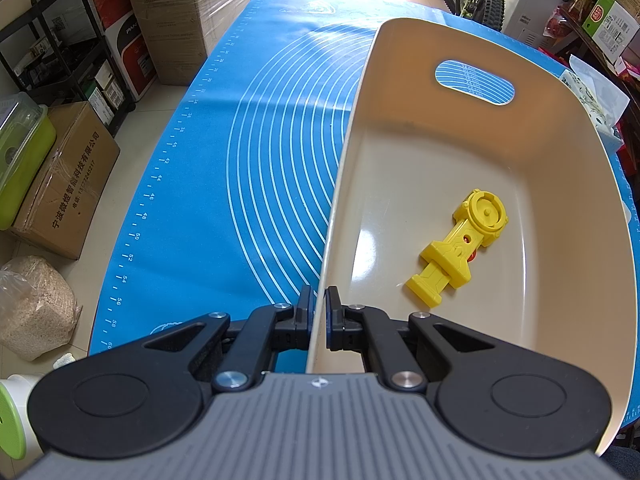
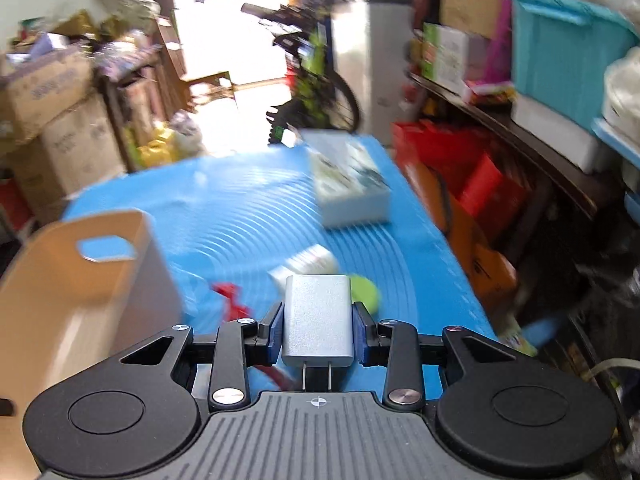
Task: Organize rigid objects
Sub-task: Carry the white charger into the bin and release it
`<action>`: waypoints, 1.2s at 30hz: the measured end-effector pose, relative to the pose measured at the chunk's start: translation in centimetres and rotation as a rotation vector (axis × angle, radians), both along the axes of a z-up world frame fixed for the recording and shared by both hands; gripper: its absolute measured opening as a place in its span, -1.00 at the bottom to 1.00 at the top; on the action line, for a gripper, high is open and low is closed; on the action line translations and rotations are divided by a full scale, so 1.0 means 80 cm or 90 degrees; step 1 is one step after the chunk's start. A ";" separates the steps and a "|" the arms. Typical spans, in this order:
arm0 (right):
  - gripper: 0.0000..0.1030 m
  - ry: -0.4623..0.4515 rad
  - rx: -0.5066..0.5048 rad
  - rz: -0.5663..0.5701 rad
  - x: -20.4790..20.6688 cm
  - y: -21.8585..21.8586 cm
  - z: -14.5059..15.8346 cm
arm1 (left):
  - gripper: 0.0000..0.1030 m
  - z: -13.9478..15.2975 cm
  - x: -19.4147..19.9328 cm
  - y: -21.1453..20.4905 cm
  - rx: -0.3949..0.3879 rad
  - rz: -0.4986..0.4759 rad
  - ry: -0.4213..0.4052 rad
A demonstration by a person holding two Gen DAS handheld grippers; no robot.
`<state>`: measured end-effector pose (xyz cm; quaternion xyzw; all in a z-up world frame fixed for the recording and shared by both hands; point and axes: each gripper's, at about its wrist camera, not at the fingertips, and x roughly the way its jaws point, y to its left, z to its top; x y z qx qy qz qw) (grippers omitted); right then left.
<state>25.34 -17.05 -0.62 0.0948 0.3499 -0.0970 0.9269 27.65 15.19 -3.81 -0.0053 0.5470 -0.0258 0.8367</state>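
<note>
A: Where the blue mat [image 1: 224, 168] covers the table, its white concentric arcs and ruler ticks run under everything. Largest item on it?

B: Cream bin [image 1: 432, 184], oval handle cutout in the far wall. Seen from the right wrist view it stands at the left of the mat [image 2: 248, 216], blurred by motion.

A: Bin [image 2: 80, 280] contents?

B: One yellow plastic toy [image 1: 460, 246], lying flat on the bin floor, toward the right wall. A small orange part shows under it.

A: Left gripper [image 1: 320, 312]?

B: Pinching the bin's near-left wall, one pad outside, one inside, pressed against the rim.

A: Right gripper [image 2: 318, 328]?

B: Clamped on a silver-white charger plug [image 2: 317, 320], prongs pointing back toward the camera. Held above the mat, to the right of the bin.

A: Other items on the mat?

B: White box [image 2: 352, 184] far right; below the plug a green round object [image 2: 366, 290] and something red [image 2: 232, 300], too blurred to identify.
</note>
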 end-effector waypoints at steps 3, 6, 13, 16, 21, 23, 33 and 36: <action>-0.18 -0.019 0.006 0.037 0.010 0.022 0.022 | -0.86 0.000 0.000 0.000 0.000 0.000 0.000; -0.18 -0.032 0.014 0.067 0.020 0.044 0.036 | -0.86 0.000 0.000 0.000 0.000 0.000 0.000; -0.18 -0.033 0.028 0.135 0.040 0.105 0.040 | -0.86 -0.001 0.001 0.000 -0.002 0.001 0.000; -0.18 -0.027 0.020 0.166 0.045 0.134 0.037 | -0.86 -0.001 0.001 0.000 -0.003 0.001 0.000; -0.18 0.007 -0.001 0.216 0.050 0.176 0.021 | -0.87 -0.001 0.001 0.000 -0.003 0.001 0.001; -0.18 0.023 -0.019 0.238 0.047 0.191 0.010 | -0.87 -0.001 0.001 0.000 -0.003 0.001 0.001; -0.18 0.131 -0.054 0.299 0.050 0.228 -0.040 | -0.87 -0.002 0.002 0.000 -0.004 0.000 0.001; -0.18 0.163 -0.057 0.307 0.052 0.232 -0.051 | -0.87 -0.002 0.002 0.000 -0.004 0.000 0.001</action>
